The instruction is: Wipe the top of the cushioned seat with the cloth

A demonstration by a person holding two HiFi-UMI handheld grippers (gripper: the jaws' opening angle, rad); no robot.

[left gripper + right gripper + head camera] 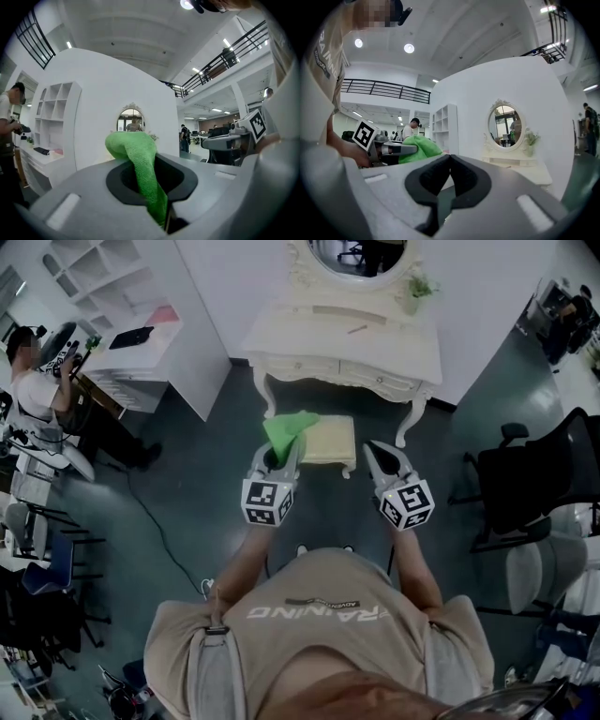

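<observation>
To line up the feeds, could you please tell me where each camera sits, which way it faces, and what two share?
Head view: on the person's head, facing steeply down at the cushioned seat; torso, forearms, left gripper, right gripper show.
Left gripper view: on that gripper, facing the mirror; its jaws grip the cloth.
Right gripper view: likewise, jaws shut, empty.
Both share the mirror.

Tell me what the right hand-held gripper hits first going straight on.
Probably the white dressing table: the right hand-held gripper, shut and empty, points past the right edge of the cushioned seat toward its front. Depth and height are unclear.
</observation>
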